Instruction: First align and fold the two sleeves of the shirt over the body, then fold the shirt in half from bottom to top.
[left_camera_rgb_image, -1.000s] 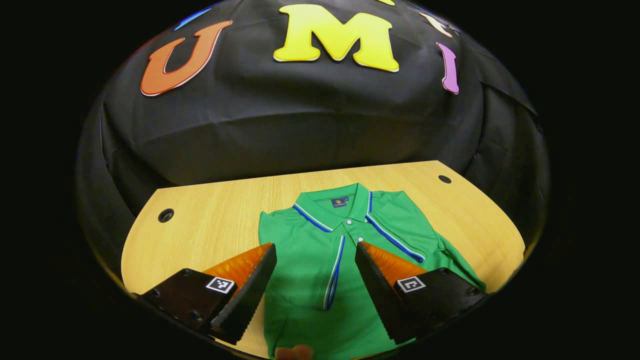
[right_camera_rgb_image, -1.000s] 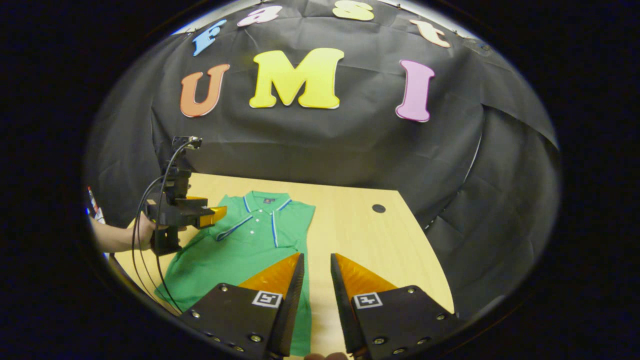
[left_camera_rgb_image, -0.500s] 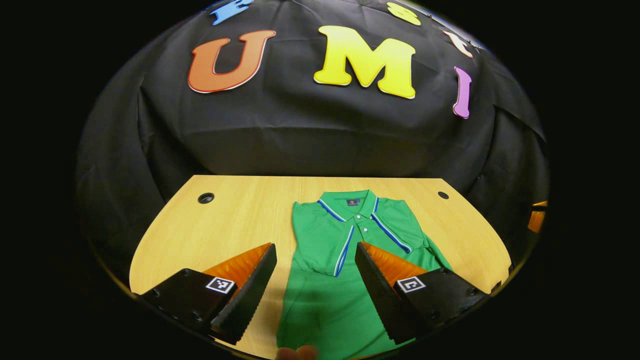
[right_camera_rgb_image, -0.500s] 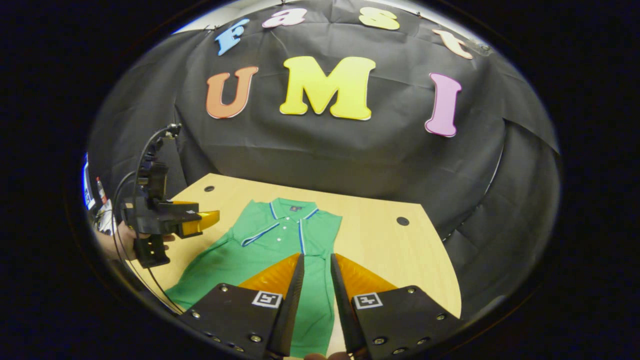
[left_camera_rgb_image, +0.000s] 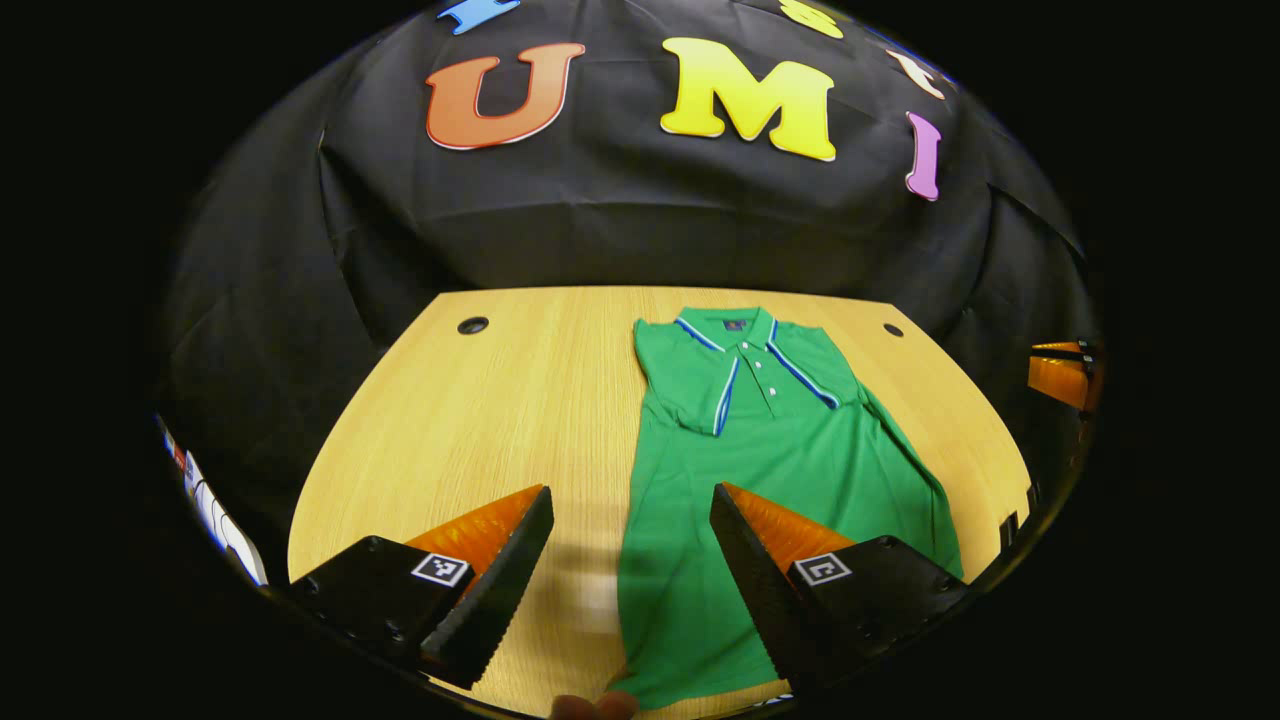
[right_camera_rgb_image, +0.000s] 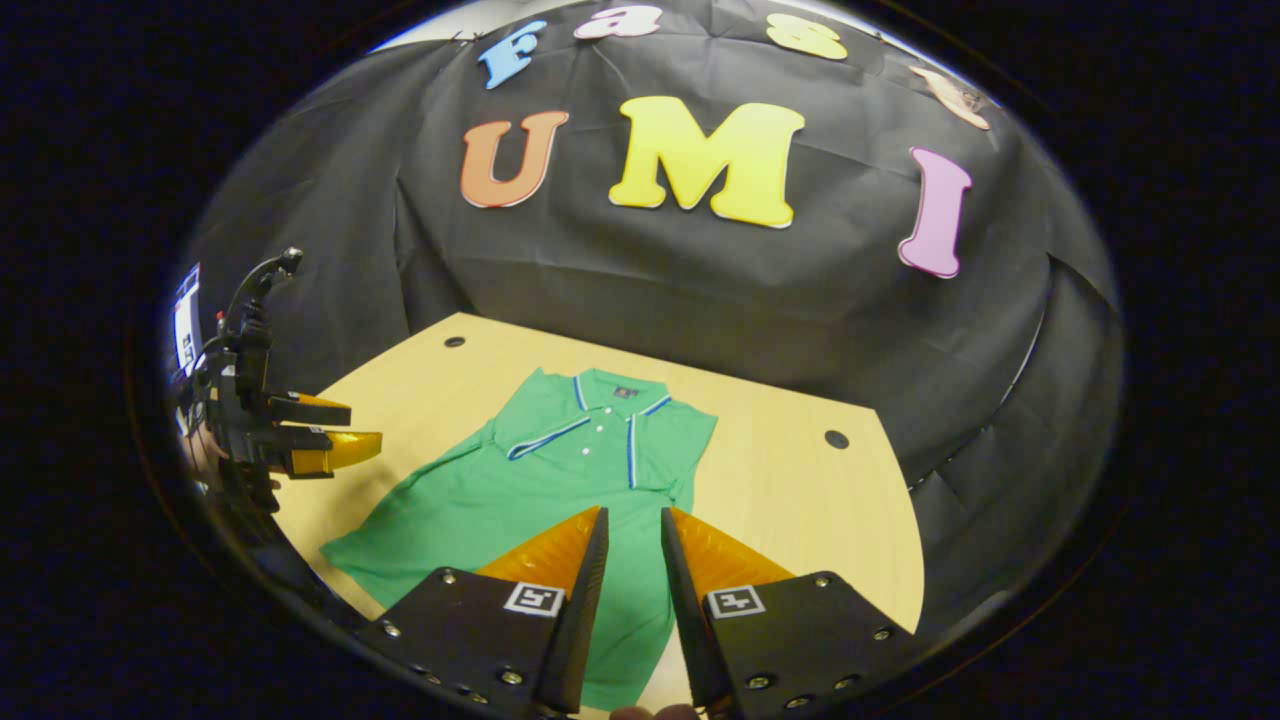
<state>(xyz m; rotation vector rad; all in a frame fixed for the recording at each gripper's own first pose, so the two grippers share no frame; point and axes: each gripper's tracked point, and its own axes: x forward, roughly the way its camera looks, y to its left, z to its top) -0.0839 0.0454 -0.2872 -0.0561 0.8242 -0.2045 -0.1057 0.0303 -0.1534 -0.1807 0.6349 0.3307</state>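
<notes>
Hand-held gripper (left_camera_rgb_image: 632, 505) above green shirt (left_camera_rgb_image: 770, 470)

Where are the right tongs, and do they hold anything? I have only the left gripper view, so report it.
Observer: The right tongs hold nothing. Their fingers stand a narrow slit apart, and the lower part of the green shirt shows between them.
Operator: Now tell me how my left tongs look from that side.
Observer: In the right gripper view, the left tongs are open. They hang beside the shirt, above the table, and touch no cloth.
Operator: Tell me what is behind them.
Observer: A hand grips the handle, and black cables run off the unit.
</notes>
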